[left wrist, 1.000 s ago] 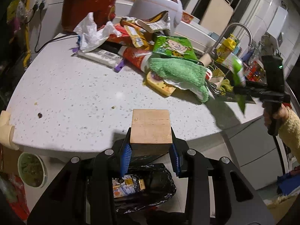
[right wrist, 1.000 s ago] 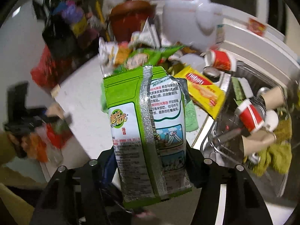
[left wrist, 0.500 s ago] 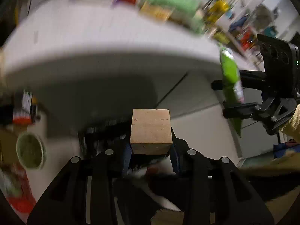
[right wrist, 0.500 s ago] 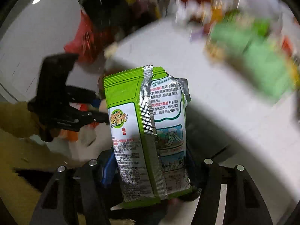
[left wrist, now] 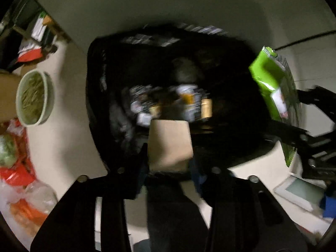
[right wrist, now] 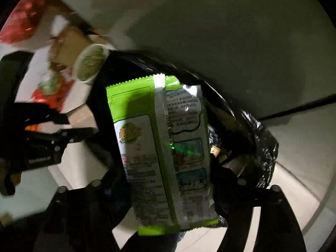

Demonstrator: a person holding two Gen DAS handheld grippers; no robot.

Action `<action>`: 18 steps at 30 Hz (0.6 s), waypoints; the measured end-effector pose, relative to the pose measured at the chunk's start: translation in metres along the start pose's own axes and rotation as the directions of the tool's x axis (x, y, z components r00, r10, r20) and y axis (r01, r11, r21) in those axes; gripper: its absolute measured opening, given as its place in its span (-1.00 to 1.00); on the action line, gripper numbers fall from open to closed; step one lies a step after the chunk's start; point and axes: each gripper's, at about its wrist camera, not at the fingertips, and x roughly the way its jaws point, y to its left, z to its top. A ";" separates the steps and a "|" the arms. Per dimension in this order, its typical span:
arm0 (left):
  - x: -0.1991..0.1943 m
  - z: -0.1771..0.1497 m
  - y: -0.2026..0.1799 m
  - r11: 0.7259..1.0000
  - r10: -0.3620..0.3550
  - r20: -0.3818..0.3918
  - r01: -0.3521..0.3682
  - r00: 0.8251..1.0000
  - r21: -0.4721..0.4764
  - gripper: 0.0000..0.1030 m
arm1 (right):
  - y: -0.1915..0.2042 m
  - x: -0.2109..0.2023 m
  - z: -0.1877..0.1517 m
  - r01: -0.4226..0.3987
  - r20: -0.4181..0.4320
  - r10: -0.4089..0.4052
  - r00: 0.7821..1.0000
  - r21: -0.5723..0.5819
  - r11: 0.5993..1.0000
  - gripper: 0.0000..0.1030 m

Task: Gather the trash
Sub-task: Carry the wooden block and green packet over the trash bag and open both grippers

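Pointing straight down over the black trash bag [left wrist: 100, 88], my left gripper [left wrist: 170, 166] has a tan wooden block [left wrist: 170, 142] between its jaws. The jaws are opening, and the block sits tilted with a gap at the right blue pad [left wrist: 197, 178]. My right gripper [right wrist: 172, 189] hangs over the same bag [right wrist: 264, 142] with a green snack packet [right wrist: 161, 151] between its jaws, which are opening too, and the fingers stand off the packet's sides. That packet [left wrist: 275, 90] and the right gripper [left wrist: 310, 138] show at the right of the left wrist view. Wrappers and cans lie in the bag.
A green bowl [left wrist: 34, 98] stands on the floor left of the bag, with red and white plastic bags [left wrist: 14, 168] nearby. A cardboard box [right wrist: 69, 40] lies behind the bowl [right wrist: 90, 63]. A pale cabinet front [left wrist: 147, 4] rises behind the bag. A white flat device [left wrist: 298, 191] lies at the right.
Both grippers have dropped from countertop height to just above the trash bag and tipped downward. Both pairs of jaws have widened around the block and the packet.
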 end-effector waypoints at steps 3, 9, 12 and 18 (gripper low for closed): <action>0.009 0.001 0.008 0.997 0.057 0.017 -0.057 0.998 -0.050 0.37 | 0.000 0.018 0.000 0.072 -0.023 -0.071 0.997 0.026 0.997 0.76; -0.007 -0.001 0.003 0.996 0.080 0.031 -0.079 0.996 -0.036 0.47 | 0.004 0.003 -0.010 0.087 -0.027 -0.086 0.996 0.021 0.996 0.76; -0.037 -0.001 -0.003 0.997 0.078 0.071 -0.076 0.994 -0.027 0.47 | 0.001 -0.025 -0.016 0.066 0.014 -0.067 0.998 0.045 0.997 0.76; -0.142 -0.005 -0.025 0.999 0.052 0.180 -0.053 0.982 0.002 0.47 | 0.016 -0.135 -0.024 -0.002 0.187 0.000 0.982 0.009 1.000 0.76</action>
